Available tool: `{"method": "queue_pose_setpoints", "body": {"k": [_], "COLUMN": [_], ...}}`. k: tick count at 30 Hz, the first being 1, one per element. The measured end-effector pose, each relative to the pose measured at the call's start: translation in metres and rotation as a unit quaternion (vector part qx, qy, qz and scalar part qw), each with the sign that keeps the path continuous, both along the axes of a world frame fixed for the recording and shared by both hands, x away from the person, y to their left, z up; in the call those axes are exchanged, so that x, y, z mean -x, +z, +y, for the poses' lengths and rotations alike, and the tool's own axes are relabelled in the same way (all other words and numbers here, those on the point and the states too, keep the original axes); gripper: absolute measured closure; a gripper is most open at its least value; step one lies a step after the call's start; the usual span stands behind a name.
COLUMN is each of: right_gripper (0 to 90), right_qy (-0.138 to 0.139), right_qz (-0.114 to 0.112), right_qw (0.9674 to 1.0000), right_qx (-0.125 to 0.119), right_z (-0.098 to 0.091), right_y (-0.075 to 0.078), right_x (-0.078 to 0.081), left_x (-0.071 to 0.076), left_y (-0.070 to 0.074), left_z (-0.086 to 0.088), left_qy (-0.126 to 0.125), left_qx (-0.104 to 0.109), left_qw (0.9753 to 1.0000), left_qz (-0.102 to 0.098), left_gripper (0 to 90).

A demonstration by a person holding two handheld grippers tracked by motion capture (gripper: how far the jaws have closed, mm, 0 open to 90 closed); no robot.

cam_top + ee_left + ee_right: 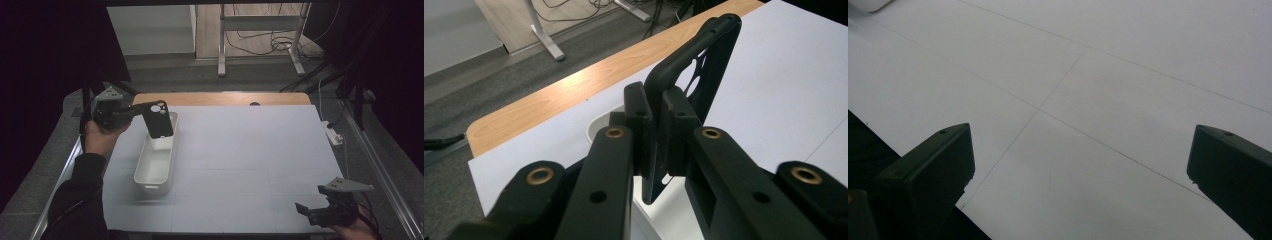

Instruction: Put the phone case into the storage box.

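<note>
Black right gripper (311, 210), nearest, at the table's front right corner, held low by a hand (357, 231); jaws wide apart in the right gripper view, nothing between them, bare pale mat (1108, 90) beneath.

White bin (156, 159), long and narrow, on the mat's left part, running from mid-table toward the far edge; inside too washed out to judge.

Black phone case (158, 120), camera cut-outs at its top, roughly upright, hanging over the bin's far end; lower edge at about rim level, contact with the bin not to be told.

Black left gripper (131, 111), at the table's far left, gripped by a hand (99, 137) with dark sleeve (82, 190) trailing back; jaws clamped on the case's edge, pads (640, 107) pressing both faces in the left gripper view, case (696, 75) rising beyond them.

Wooden table (215, 98) edge past the mat. Grey floor beyond, with metal stand legs (221, 60) and loose cables (260, 42).
</note>
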State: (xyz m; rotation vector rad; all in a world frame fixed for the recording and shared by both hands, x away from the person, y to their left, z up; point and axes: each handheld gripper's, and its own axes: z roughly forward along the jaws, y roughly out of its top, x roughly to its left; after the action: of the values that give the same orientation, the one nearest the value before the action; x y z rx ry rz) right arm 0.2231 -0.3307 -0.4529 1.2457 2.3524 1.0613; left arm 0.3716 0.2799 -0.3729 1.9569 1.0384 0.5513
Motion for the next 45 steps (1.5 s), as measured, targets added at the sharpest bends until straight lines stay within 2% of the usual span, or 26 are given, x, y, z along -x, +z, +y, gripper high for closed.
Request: {"method": "queue_pose_setpoints", "body": {"k": [11, 17, 25, 45], "right_gripper": [0.0, 0.0, 0.0, 0.0], "right_qy": [0.003, 0.005, 0.006, 0.008], "right_qz": [-0.001, 0.0, 0.0, 0.001], "right_qw": [1.0, 1.0, 1.0, 1.0], "right_qx": [0.002, 0.003, 0.003, 0.001], "right_z": [0.0, 0.001, 0.001, 0.0], "right_y": [0.0, 0.0, 0.0, 0.0], "right_x": [0.0, 0.0, 0.001, 0.001], "left_x": [-0.016, -0.025, -0.036, -0.059], "left_y": [-0.005, -0.007, -0.015, -0.035], "left_z": [-0.004, -0.004, -0.004, -0.002], "left_qy": [-0.002, 0.004, 0.011, 0.004], "left_qx": [-0.002, -0.004, -0.007, -0.011], "left_qw": [1.0, 1.0, 0.9999, 0.9999], "left_qz": [0.0, -0.004, -0.003, -0.01], "left_gripper": [83.4, 83.3, 83.3, 83.3]}}
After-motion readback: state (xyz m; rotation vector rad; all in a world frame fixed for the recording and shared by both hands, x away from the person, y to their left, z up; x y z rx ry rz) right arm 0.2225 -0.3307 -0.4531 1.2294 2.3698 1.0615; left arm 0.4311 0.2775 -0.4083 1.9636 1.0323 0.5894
